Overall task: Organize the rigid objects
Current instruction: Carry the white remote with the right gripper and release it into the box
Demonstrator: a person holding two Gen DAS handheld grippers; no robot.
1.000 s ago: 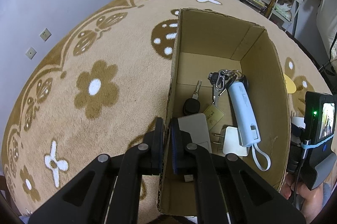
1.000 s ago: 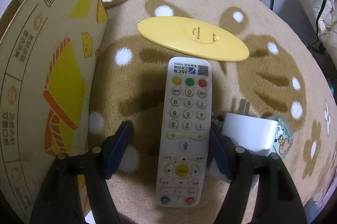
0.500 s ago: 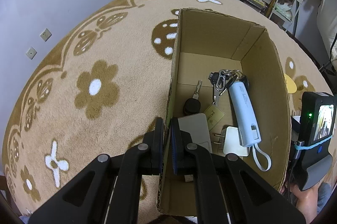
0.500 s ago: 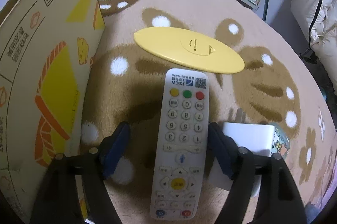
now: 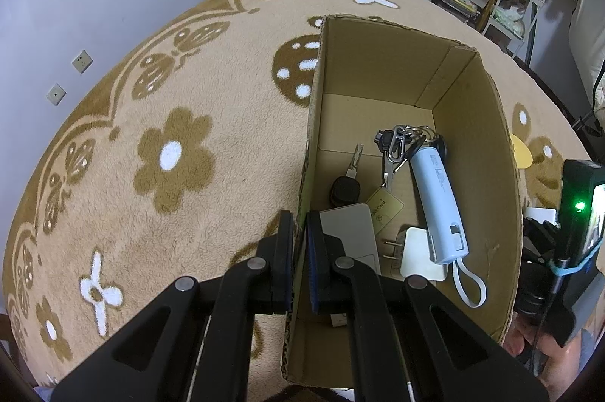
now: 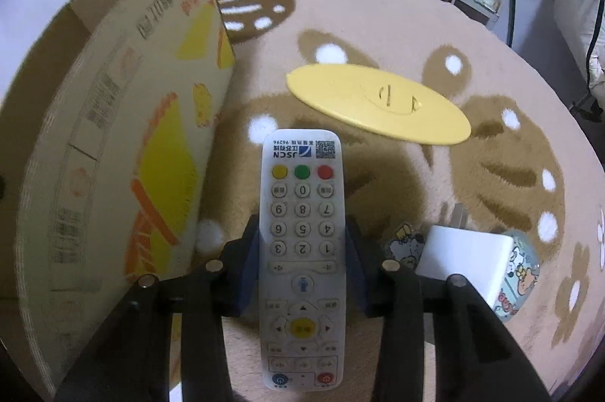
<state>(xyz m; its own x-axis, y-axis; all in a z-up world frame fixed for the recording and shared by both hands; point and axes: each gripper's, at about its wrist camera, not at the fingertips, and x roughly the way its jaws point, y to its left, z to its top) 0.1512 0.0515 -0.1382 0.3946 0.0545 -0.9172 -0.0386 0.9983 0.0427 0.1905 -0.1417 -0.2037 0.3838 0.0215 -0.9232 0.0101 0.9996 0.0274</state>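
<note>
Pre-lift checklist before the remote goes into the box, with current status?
1. Right tool closed on the remote: ok; jaws have just been closing and the pads now sit against both long edges.
2. Grip centred on the remote: ok, pads are at the number keys, near mid-length.
3. Left tool steadying the box: ok, clamped on the near wall.
4. Free floor in the box: ok at the far end; keys, power bank and charger fill the near part.
5. Lift path clear: ok; the yellow lid and white plug lie apart from the remote.
6. Grip firmness: cannot tell.
</note>
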